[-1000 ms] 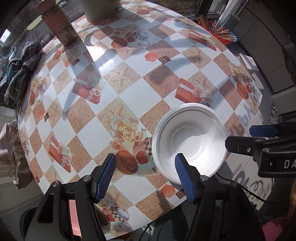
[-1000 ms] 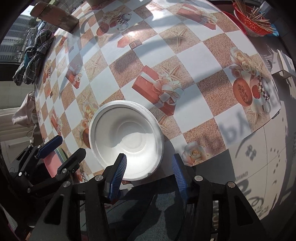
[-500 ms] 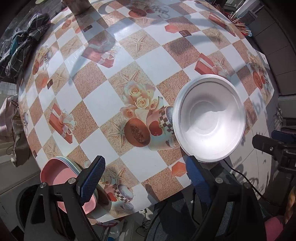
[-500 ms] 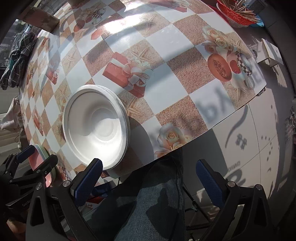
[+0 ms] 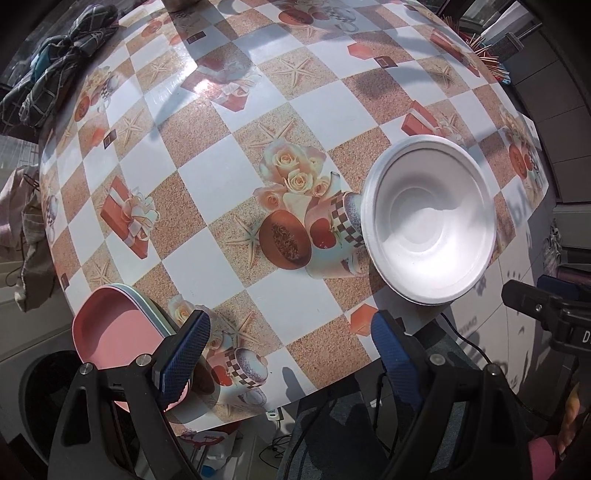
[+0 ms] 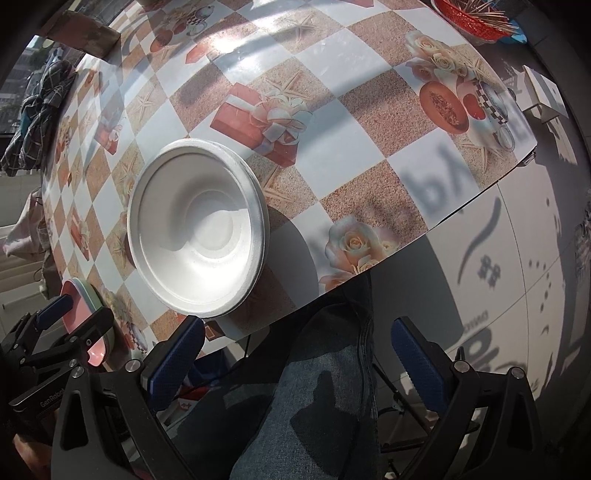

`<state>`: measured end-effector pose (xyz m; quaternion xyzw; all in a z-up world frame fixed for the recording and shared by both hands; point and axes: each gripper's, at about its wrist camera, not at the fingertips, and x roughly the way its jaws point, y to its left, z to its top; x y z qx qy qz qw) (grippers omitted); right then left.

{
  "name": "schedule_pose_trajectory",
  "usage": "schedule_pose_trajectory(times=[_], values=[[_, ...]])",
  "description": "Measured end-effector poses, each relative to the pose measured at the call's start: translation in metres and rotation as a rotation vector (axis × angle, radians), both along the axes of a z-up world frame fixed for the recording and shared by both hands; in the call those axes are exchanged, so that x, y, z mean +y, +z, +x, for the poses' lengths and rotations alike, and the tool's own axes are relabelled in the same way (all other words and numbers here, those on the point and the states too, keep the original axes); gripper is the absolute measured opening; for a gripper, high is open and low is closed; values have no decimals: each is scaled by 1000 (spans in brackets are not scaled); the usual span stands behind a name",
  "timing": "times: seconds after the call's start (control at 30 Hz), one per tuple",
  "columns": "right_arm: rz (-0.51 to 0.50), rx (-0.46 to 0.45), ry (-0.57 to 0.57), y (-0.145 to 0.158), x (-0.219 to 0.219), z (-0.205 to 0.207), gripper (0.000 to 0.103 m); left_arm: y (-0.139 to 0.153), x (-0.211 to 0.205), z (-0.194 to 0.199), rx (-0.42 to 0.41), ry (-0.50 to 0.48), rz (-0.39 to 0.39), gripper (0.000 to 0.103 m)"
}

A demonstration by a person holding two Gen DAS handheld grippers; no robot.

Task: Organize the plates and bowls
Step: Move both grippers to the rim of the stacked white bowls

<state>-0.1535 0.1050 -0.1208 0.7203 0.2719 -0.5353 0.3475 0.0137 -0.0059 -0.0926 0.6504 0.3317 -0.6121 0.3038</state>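
Observation:
A white foam bowl (image 5: 428,221) stands on the patterned table (image 5: 236,162) near its front edge; it also shows in the right wrist view (image 6: 195,229). A stack of pink and pastel plates (image 5: 110,332) sits at the table's front left edge, and shows in the right wrist view (image 6: 79,299). My left gripper (image 5: 291,354) is open and empty, back over the front edge between plates and bowl. My right gripper (image 6: 295,354) is open and empty, off the table in front of the bowl.
A red basket of sticks (image 6: 476,14) stands at the far right corner. A small white box (image 6: 543,92) sits beyond the right edge. A plaid cloth (image 5: 48,66) hangs at the far left. My jeans-clad leg (image 6: 314,398) is below the table edge.
Both grippers have opened wide and pulled back from the bowl toward the front edge. The bowl stays on the table. The plate stack has come into view at the left.

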Motion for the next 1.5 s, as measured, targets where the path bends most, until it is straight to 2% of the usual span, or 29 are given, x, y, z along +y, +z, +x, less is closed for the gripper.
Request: schedule_pose_trajectory(times=[0.27,0.47,0.6,0.73,0.93,1.07,1.23,1.33,1.5], values=[[48,0,46,-7,-1,5,101,-6,11,-1,23,-9,27,91],[17,39,203,-4,-40,3,101,-1,-5,-1,24,67,10,91],[35,15,299,-13,-52,0,101,-4,-9,-10,1,133,23,91],[56,4,338,-18,-59,-14,101,-10,-7,-20,-14,168,50,91],[65,2,402,-22,-68,-26,101,-13,-14,-29,-46,214,46,91],[63,-2,424,-25,-74,-33,101,-20,-17,-32,-68,230,48,91],[58,2,437,-31,-80,-38,101,-26,-19,-41,-86,243,6,91],[50,32,443,-41,-88,-31,101,-30,-22,-40,-83,276,-8,91],[52,51,408,-62,-98,-30,101,-55,-17,-47,-98,303,-7,91]])
